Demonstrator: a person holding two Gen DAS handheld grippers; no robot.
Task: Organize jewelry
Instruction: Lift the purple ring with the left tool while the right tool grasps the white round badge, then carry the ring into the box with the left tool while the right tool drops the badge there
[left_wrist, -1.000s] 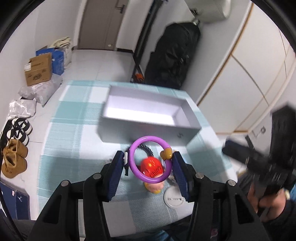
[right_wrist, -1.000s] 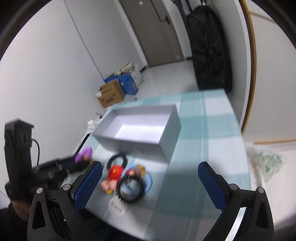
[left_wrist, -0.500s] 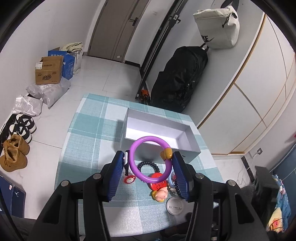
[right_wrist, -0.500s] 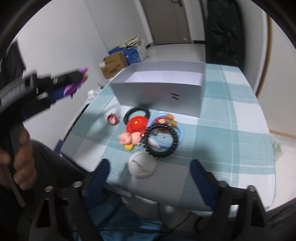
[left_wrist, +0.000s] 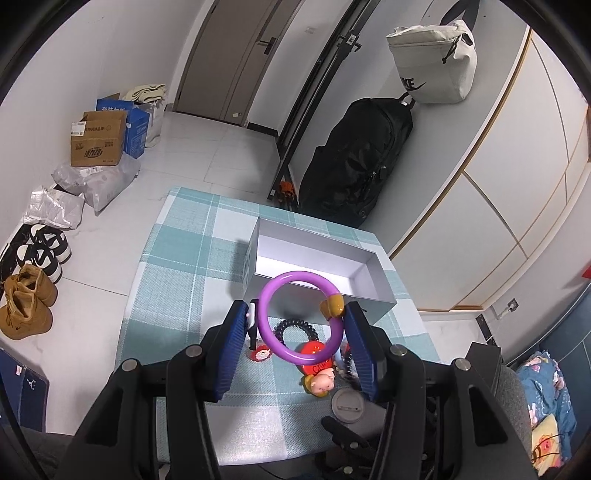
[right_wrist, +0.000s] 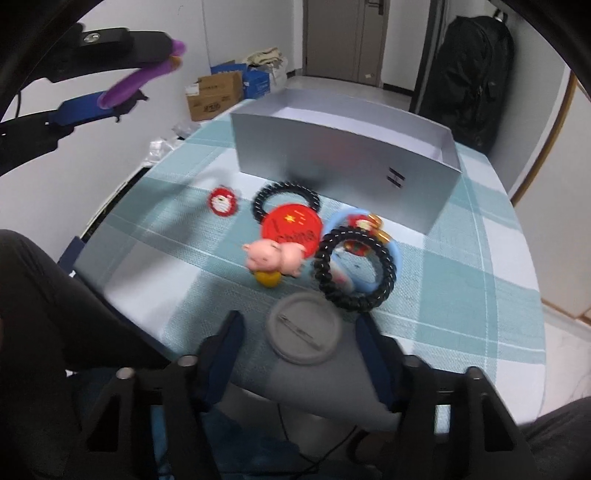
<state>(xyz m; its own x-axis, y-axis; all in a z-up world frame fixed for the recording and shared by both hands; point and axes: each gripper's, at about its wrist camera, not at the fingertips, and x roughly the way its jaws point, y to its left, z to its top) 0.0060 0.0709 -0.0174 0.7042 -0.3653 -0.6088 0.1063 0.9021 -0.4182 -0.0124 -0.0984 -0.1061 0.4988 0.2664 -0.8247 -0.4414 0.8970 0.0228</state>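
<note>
Jewelry lies loose on the checked table (right_wrist: 461, 280) in front of the right gripper (right_wrist: 299, 343), whose jaws stand apart with a grey pin badge (right_wrist: 303, 332) between their tips. Just beyond it are a pink pig charm (right_wrist: 273, 254), a red disc (right_wrist: 291, 229), two black coil bracelets (right_wrist: 354, 269) and a small red brooch (right_wrist: 222, 200). Only the left wrist view shows the left gripper (left_wrist: 299, 328) clamped on a purple ring (left_wrist: 300, 317), held above the pile. Farther off sits the open grey box (right_wrist: 343, 162); the left view alone shows its bare inside.
</note>
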